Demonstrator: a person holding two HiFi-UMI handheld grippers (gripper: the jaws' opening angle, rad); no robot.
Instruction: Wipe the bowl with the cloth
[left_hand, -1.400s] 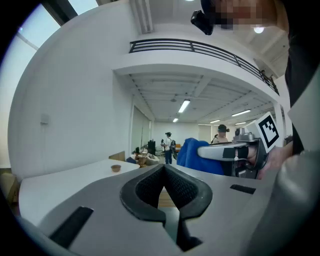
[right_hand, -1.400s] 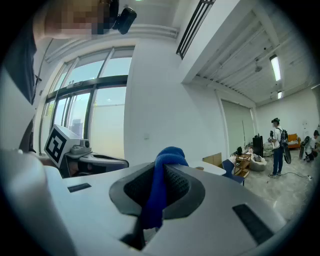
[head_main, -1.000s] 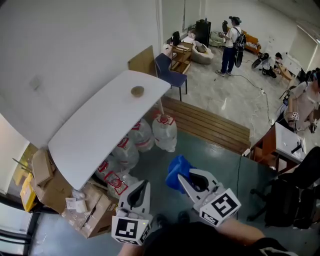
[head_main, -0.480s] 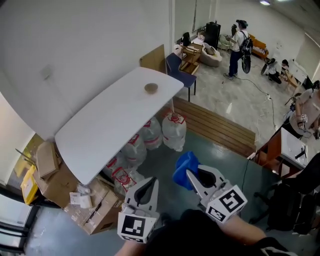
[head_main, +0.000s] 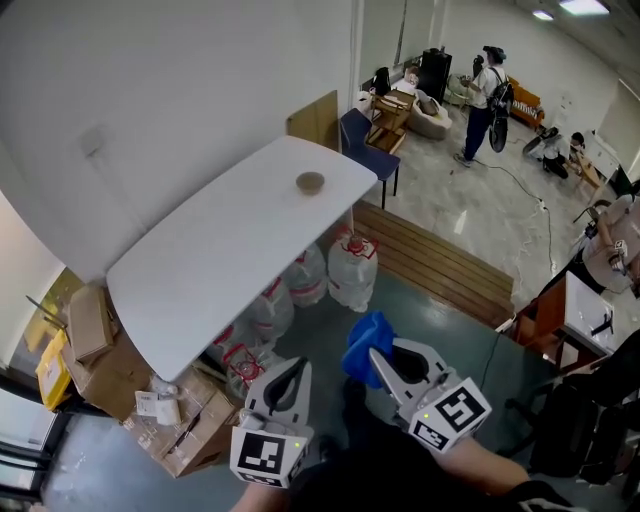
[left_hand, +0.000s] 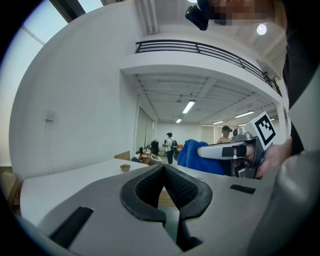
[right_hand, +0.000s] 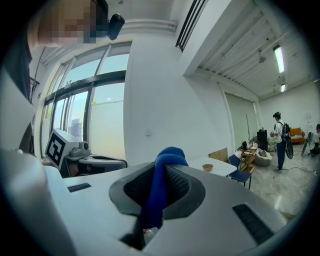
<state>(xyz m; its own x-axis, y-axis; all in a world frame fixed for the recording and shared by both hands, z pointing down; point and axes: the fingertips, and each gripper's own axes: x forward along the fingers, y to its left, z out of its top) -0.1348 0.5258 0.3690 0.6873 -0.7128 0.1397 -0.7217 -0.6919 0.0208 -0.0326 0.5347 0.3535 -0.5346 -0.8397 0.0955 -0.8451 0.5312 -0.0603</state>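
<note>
left claw: my left claw (left_hand: 163, 171) is clenched on nothing, pads meeting tip to tip.
right claw: my right claw (right_hand: 163, 172) is grasping the blue cloth (right_hand: 161, 192). It pinches a fold; a bunch sticks out past the tips and a tail hangs below.
bowl: small brown bowl (head_main: 310, 182), upright, well ahead of both claws at the far end of the white table (head_main: 190, 280).
cloth handling: soft, limp, light. It should mould to the bowl.
bowl handling: looks light and stiff, and would likely skid on the smooth top. Material unclear.
hold: pinch the rim nearest my left claw to steady it, then wipe with the bunch.
</note>
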